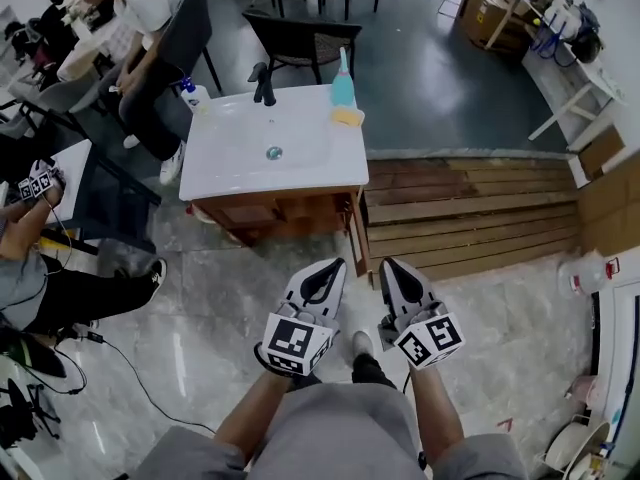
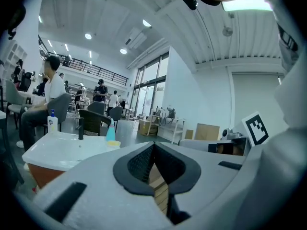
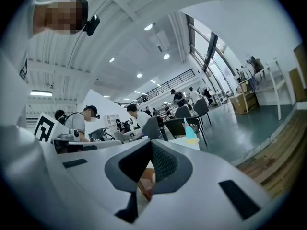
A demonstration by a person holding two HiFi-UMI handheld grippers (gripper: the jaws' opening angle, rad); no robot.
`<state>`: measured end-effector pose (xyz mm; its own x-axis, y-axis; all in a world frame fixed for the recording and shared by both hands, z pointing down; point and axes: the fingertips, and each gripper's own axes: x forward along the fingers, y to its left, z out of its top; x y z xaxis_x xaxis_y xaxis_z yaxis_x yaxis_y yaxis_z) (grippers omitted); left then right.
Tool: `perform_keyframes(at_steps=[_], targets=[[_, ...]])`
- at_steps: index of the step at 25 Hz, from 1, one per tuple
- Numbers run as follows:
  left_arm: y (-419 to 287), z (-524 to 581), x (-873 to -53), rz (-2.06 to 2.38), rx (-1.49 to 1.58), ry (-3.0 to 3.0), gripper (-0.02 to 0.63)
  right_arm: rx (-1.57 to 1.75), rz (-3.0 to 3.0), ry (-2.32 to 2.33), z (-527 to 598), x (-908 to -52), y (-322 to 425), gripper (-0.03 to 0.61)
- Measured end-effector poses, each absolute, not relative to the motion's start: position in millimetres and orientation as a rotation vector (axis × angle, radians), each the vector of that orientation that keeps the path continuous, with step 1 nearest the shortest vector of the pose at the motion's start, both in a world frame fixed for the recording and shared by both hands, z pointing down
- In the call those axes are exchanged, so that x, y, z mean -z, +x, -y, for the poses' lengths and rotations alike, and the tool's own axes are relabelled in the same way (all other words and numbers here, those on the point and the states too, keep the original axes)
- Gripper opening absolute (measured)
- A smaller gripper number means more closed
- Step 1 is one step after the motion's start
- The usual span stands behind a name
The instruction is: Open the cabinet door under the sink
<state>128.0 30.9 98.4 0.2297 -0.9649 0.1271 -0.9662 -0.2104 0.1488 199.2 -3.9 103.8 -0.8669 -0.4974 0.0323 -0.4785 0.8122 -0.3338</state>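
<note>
Both shut and empty, my left hand-held gripper [image 1: 323,273] and right hand-held gripper [image 1: 400,276] hang clear of the cabinet door [image 1: 359,233], just ahead between them under the sink [image 1: 270,148]; it looks already swung out, so no grip needed.

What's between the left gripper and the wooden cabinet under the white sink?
In the head view, only glossy grey floor separates the left gripper from the wooden cabinet.
</note>
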Motion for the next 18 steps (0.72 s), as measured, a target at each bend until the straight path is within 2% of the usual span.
perform_keyframes(at_steps=[7, 18], targets=[[125.1, -45.1, -38.5, 1.876, 0.009, 2.397, 0.008, 0.329, -2.907, -0.793, -20.7, -42.5, 190.6, 0.009], [109.4, -56.7, -6.5, 1.991, 0.028, 2.456, 0.008, 0.141, -2.882, -0.764, -31.2, -3.2, 173.2, 0.009]])
